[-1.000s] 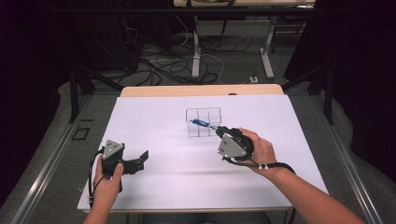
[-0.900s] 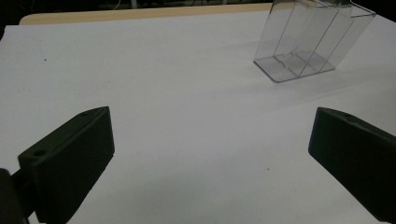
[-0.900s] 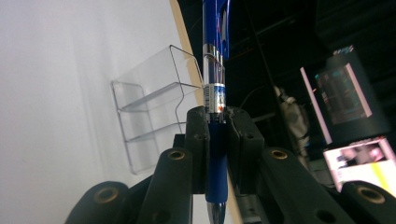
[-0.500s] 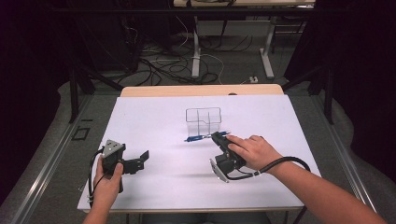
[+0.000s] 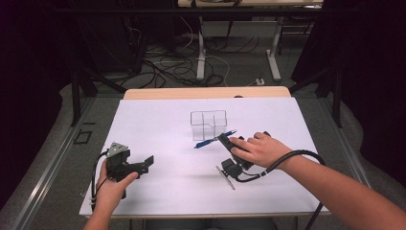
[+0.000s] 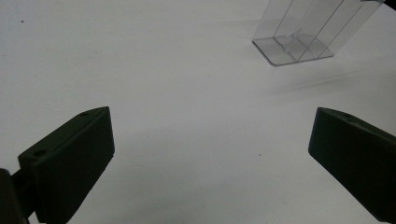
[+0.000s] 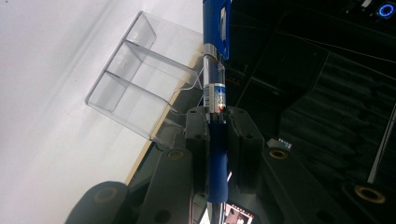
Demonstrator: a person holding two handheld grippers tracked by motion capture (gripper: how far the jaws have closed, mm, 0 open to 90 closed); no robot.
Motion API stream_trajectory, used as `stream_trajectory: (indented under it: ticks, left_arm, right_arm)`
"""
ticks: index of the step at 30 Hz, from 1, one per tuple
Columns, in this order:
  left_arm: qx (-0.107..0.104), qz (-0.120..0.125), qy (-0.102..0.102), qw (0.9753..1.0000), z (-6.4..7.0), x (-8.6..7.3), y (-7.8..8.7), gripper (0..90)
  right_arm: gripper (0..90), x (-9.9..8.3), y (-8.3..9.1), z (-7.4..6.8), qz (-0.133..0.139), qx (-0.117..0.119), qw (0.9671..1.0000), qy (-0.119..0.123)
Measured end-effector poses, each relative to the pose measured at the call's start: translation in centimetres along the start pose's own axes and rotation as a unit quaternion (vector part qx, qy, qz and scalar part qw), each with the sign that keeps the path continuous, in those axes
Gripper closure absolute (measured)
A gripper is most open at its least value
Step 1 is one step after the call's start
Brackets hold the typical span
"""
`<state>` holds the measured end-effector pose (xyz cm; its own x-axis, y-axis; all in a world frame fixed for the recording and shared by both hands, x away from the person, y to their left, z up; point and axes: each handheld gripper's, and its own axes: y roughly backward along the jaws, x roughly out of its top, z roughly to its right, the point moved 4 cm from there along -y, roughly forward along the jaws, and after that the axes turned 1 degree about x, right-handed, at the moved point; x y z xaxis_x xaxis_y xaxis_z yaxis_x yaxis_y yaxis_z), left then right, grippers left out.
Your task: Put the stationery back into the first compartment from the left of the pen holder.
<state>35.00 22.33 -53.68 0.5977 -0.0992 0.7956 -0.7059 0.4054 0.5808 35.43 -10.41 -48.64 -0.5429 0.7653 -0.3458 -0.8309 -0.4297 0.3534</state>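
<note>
Your right gripper is clamped on the pen, jaws tight on the blue barrel near one end, so most of its length sticks out past them. From above, the pen lies low and nearly level over the sheet, just in front of the clear holder, with your right hand rolled over on its side. Your left gripper rests near the table's left edge, jaws wide apart and holding nothing; in its own view the holder stands well off ahead.

The grip is the weak spot. Held that close to the end, the pen can pivot in the jaws if its far tip knocks the holder's rim or one of the dividers. The holder looks light and nothing steadies it, so a sideways nudge could slide or tip it. The pen also needs to come up nearly upright before it goes in; feed it in slanted and it will likely catch on a wall or skate across the top. Let go too high and it may bounce back out.
</note>
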Motion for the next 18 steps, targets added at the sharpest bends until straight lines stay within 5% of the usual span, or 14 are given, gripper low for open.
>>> stream_trajectory:
  ticks: [6,11,18]
  left_arm:
    - [0.015,-0.025,-0.055,0.998,1.2,0.9,0.0,0.2]
    - [0.005,-0.027,-0.102,0.9944,2.6,1.9,0.0,1.9]
    - [-0.004,-0.018,-0.14,0.99,4.3,3.7,-0.1,17.0]
  right_arm:
    - [79.5,0.2,-0.2,0.2,-0.001,0.003,1.0,0.005]
    - [79.4,0.4,-0.4,0.5,0.001,0.003,0.9999,0.017]
    - [79.4,0.5,-1.0,0.6,0.0,0.006,0.9998,0.017]
